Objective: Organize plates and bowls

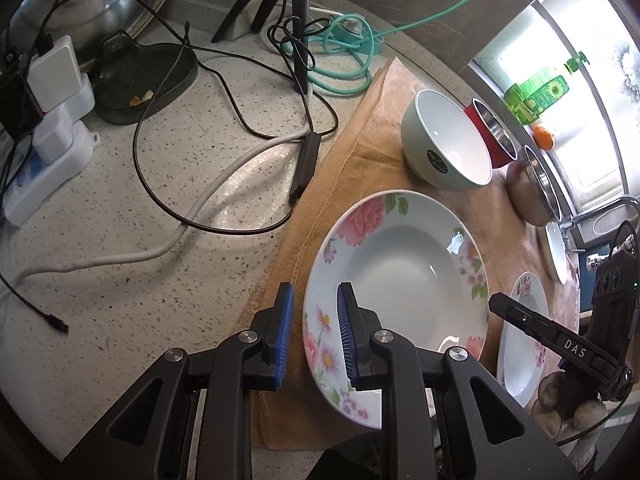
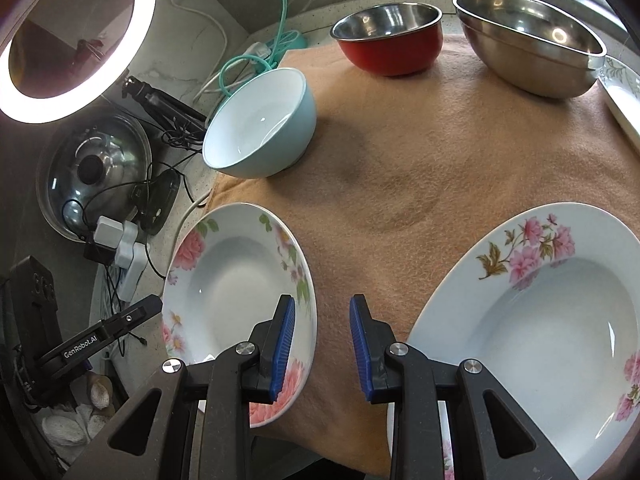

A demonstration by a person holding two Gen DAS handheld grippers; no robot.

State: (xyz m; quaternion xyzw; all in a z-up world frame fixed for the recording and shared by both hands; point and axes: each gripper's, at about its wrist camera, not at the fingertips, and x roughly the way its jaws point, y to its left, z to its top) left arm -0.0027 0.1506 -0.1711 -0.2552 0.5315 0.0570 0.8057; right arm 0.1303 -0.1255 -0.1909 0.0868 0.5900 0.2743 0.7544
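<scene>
The speckled stone surface (image 1: 120, 272) carries a tan cloth (image 2: 420, 184), and nearly all the dishes sit on that cloth. At its far edge stand a large stainless steel bowl (image 2: 528, 52) and, just beside it, a smaller red bowl with a steel inside (image 2: 390, 40). A light blue bowl (image 2: 260, 124) rests tilted at the cloth's left edge. Nearer the cameras lie two deep plates with pink flower rims: the larger floral plate (image 2: 540, 320) to the right and the smaller floral plate (image 1: 396, 280) to the left, apart from each other with bare cloth between them. A white plate edge (image 2: 620, 92) shows at the far right, touching the steel bowl's side.

The left tongs (image 1: 314, 334) hover over the left rim of the smaller floral plate, blue pads parted with a narrow gap, grasping nothing. The right tongs (image 2: 322, 346) hang over the bare cloth between the two plates, likewise parted and empty. Off the cloth lie tangled cables (image 1: 224, 120), a white power strip (image 1: 44, 168) and a steel pot lid (image 2: 94, 172).
</scene>
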